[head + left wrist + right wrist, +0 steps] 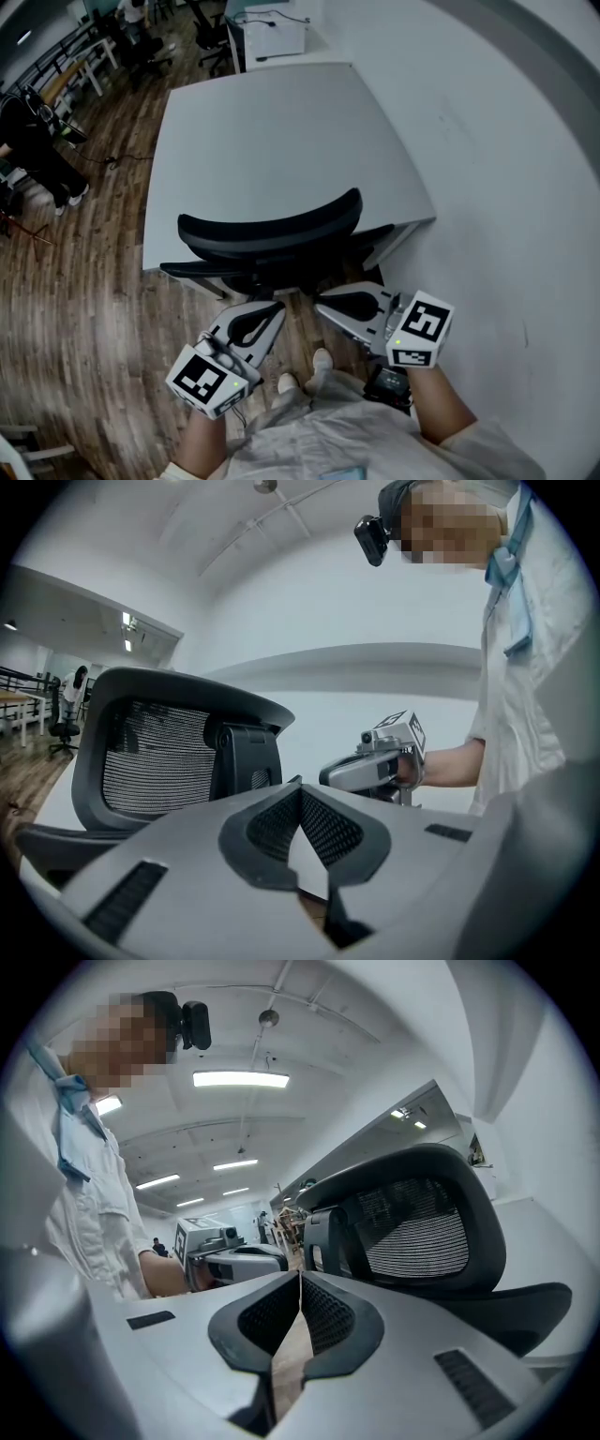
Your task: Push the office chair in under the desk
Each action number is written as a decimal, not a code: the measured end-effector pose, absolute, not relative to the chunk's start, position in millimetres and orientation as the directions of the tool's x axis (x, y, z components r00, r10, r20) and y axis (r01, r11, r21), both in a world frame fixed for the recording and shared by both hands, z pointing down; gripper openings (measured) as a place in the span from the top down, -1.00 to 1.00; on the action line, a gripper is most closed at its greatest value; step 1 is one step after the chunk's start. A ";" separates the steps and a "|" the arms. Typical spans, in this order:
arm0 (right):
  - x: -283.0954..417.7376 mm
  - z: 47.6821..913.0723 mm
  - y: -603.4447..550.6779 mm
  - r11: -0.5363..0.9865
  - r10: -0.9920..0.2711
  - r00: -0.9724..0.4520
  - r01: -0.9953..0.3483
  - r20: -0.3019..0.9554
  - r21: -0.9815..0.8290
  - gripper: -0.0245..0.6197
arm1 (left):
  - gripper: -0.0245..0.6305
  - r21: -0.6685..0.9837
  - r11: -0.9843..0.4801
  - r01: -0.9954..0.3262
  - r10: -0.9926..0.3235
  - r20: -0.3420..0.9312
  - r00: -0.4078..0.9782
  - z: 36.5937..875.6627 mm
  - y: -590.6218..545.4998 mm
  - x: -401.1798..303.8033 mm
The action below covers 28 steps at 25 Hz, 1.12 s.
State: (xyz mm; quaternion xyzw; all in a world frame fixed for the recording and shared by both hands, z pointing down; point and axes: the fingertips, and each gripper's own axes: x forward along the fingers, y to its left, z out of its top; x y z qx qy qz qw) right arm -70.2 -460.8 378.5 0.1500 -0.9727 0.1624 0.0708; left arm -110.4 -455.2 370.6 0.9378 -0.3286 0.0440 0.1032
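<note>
The black mesh-backed office chair (272, 230) stands with its seat tucked beneath the near edge of the pale grey desk (272, 131), its armrests at the desk's rim. My left gripper (278, 307) and right gripper (320, 301) hover just behind the backrest, tips pointing at it and apart from it. Both are shut with nothing between the jaws. In the left gripper view the backrest (159, 752) rises at left and the right gripper (380, 761) floats beside it. The right gripper view has the backrest (422, 1222) at right and the left gripper (230, 1255) at left.
A white wall (506, 187) runs close along the desk's right side. Wood floor (84, 281) spreads to the left. A person in black (33, 141) stands far left, with other chairs (211, 37) and a white unit (272, 33) at the back. My shoes (322, 359) are below the chair.
</note>
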 end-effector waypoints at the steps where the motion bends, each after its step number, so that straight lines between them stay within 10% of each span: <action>1: -69.7 378.8 -460.4 0.901 -0.269 -0.945 -0.315 0.185 -0.297 0.81 | 0.93 0.166 -0.764 -0.623 -0.605 0.150 0.782 370.9 -454.7 -109.7; 28: -59.6 384.9 -458.7 0.893 -0.270 -0.944 -0.320 0.192 -0.316 0.82 | 0.93 0.177 -0.796 -0.579 -0.559 0.152 0.815 374.0 -453.8 -91.8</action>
